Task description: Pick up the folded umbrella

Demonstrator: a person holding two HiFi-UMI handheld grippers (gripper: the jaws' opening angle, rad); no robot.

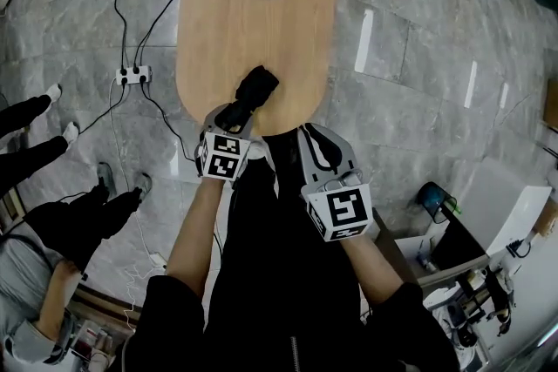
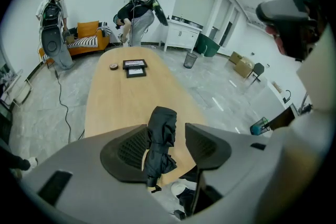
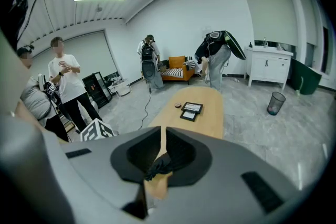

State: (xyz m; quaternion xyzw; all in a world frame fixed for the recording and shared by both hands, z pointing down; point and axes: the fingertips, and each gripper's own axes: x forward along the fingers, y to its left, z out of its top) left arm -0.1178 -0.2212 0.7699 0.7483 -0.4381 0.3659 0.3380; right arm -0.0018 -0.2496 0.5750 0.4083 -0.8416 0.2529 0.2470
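We're holding the left hand-held gripper (image 1: pixel 234 116) with jaws wide on either side of the folded umbrella (image 2: pixel 160 139), not clamping it. The right hand-held gripper (image 3: pixel 163 136) is sitting narrow, nearly closed, empty. The umbrella is lying at the tabletop (image 1: pixel 261 30) end, centre of the head view (handle close to the edge). Likely risks: it's sitting nearer one jaw, so closing could shove it off, or pinch only loose fabric.

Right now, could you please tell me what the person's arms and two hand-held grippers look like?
The left gripper and right gripper are smooth light-grey moulded shells, with black ribbed pads lining the jaws. Each carries a white cube printed with black square markers: the left cube and the right cube. The forearms are bare below black sleeves. No cables show on either gripper.
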